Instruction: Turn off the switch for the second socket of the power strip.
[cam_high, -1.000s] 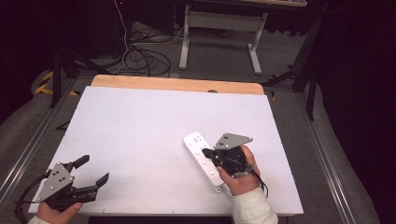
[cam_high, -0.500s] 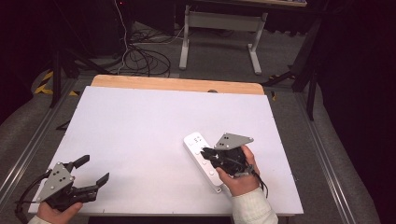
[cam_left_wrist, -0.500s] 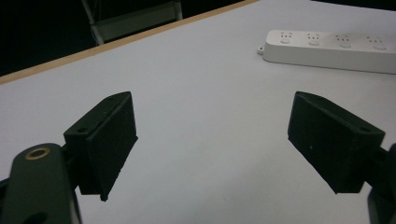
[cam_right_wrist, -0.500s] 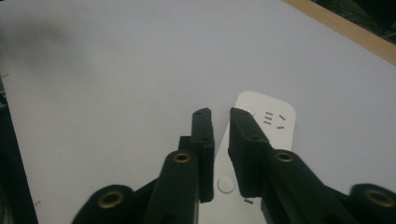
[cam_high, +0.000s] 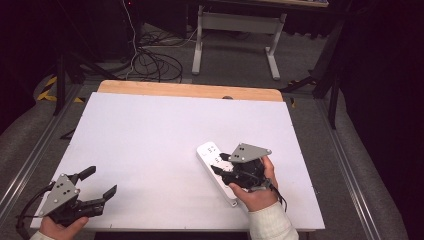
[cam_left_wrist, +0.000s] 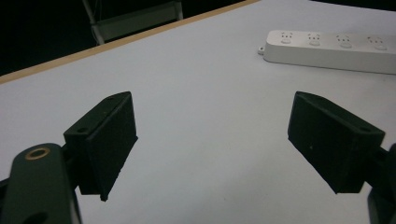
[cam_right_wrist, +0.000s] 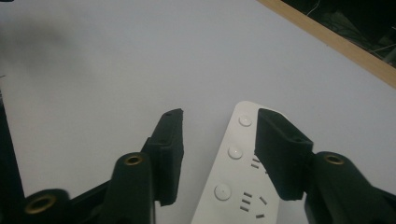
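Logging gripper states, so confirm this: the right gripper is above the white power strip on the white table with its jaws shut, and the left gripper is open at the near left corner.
Wrong on the jaws. The right gripper is above the white power strip, but the right gripper view shows its jaws open, one either side of the strip's edge. The left gripper is open as stated.

counter (cam_high: 150, 135): white, tan wood far edge | power strip (cam_high: 210, 152): white | fingers (cam_left_wrist: 109, 140): black | sleeve (cam_high: 270, 222): cream

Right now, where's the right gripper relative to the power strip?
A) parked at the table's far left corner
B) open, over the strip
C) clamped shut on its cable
B: the right gripper has its jaws apart, one over the white power strip, the other beside it.
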